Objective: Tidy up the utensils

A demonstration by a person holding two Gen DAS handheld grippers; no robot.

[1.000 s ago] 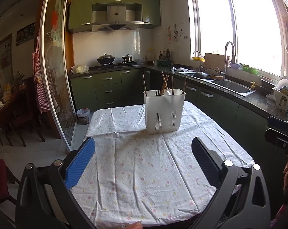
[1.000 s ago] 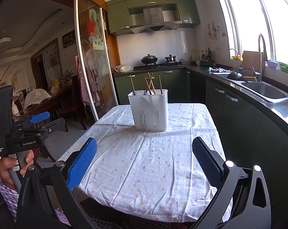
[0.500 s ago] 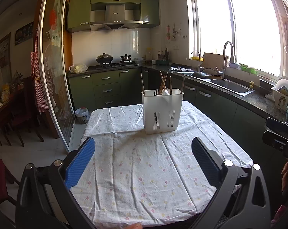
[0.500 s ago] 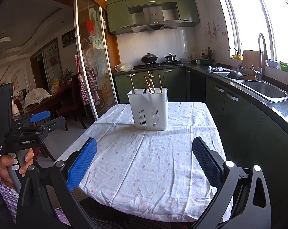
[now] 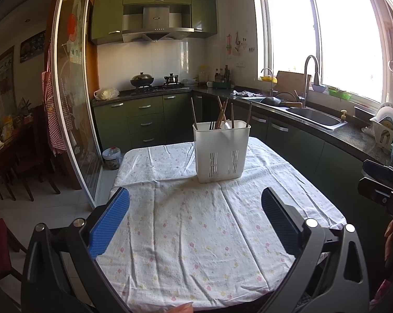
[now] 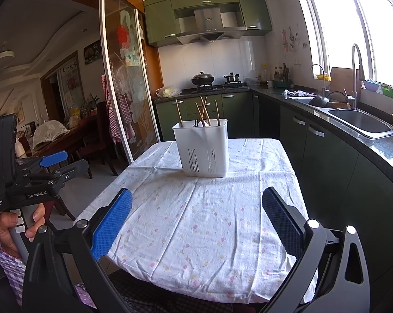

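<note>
A white slotted utensil holder (image 5: pixel 221 151) stands upright at the far middle of the table, also in the right wrist view (image 6: pixel 201 147). Several wooden chopsticks (image 5: pixel 222 112) and a dark fork stick out of its top; they also show in the right wrist view (image 6: pixel 204 110). My left gripper (image 5: pixel 195 214) is open and empty above the near half of the table. My right gripper (image 6: pixel 196 215) is open and empty, also well short of the holder. The left gripper's body shows at the left of the right wrist view (image 6: pixel 27 182).
The table wears a white flowered cloth (image 5: pixel 196 221). A dark counter with a sink (image 5: pixel 313 117) runs along the right, with a dish rack (image 5: pixel 386 130). A glass sliding door (image 5: pixel 71 104) and dining chairs stand to the left.
Both grippers have drifted back and up slightly, so the holder sits a little lower and farther in view. Both stay open and empty.
</note>
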